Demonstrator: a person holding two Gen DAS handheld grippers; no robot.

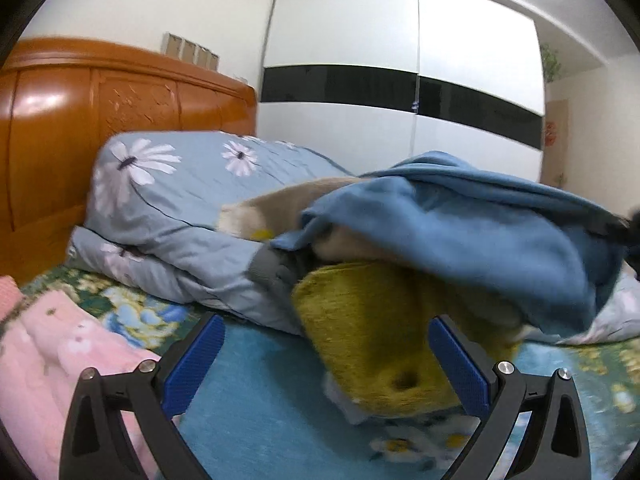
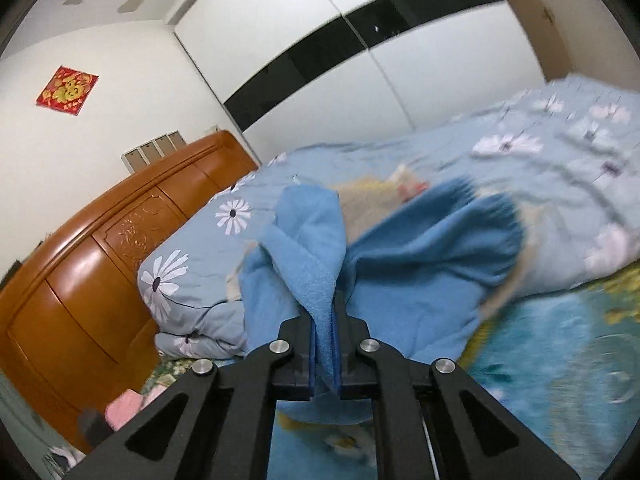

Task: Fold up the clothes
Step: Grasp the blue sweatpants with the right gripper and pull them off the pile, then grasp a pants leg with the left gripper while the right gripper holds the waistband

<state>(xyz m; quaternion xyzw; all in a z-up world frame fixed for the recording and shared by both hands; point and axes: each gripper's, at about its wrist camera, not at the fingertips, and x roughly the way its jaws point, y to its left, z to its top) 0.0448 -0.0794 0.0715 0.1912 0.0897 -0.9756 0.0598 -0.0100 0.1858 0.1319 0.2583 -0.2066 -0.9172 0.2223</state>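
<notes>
A blue fleece garment (image 1: 460, 220) hangs lifted over the bed, draped across an olive-yellow garment (image 1: 372, 332) and a beige one (image 1: 280, 204). My left gripper (image 1: 324, 364) is open, its blue pads (image 1: 196, 360) on either side of the olive garment's near edge, holding nothing. My right gripper (image 2: 325, 344) is shut on a fold of the blue garment (image 2: 420, 264), which trails away from the jaws toward the quilt. The beige garment (image 2: 372, 200) shows behind it.
A folded light-blue daisy quilt (image 1: 180, 200) lies along the back of the bed, also seen in the right wrist view (image 2: 520, 168). Pink clothes (image 1: 52, 360) lie at the left. The wooden headboard (image 1: 80, 100) and a white wardrobe (image 1: 400, 40) stand behind. The bed sheet (image 1: 264, 400) is floral blue.
</notes>
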